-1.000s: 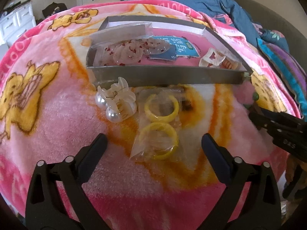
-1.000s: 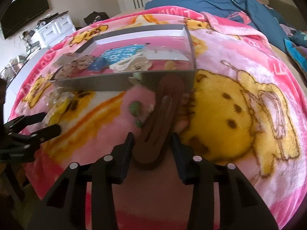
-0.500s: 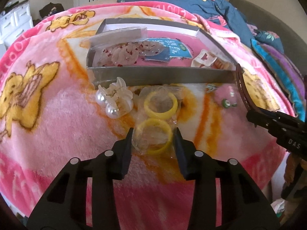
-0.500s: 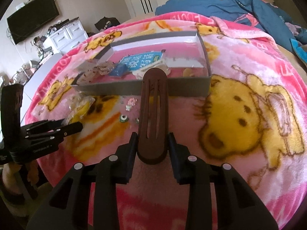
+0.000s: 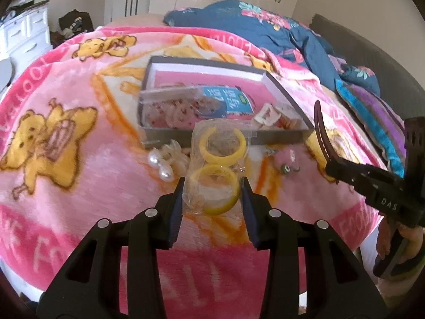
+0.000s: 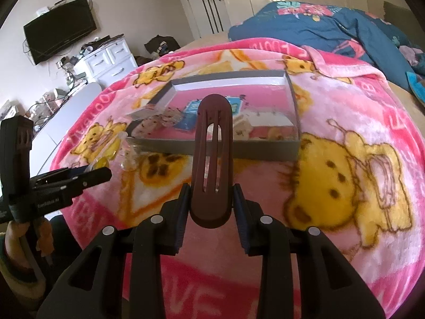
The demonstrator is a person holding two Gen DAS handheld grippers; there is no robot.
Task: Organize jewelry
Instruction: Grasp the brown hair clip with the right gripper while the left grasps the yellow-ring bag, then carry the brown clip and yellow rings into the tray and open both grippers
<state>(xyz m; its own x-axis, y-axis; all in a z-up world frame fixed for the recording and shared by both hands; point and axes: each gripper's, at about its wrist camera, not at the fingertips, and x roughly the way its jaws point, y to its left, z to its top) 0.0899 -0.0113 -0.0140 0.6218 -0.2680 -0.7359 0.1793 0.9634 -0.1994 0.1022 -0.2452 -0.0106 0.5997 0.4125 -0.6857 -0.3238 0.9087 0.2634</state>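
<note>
Bangle packet (image 5: 216, 175) clear from left wrist only.

Yellow rings (image 5: 217, 175) in clear plastic, a dark brown hair clip (image 6: 212, 159), grey tray (image 6: 239, 151), pink bear-patterned blanket (image 5: 79, 186).

The tray (image 5: 279, 134) lies on the blanket (image 5: 79, 186), with the pearl clip (image 5: 164, 163) just before its near wall.

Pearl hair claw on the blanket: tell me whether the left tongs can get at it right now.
Probably not: the left tongs are shut on the bag of yellow bangles. The pearl hair claw lies uncovered, but they must first let go.
</note>
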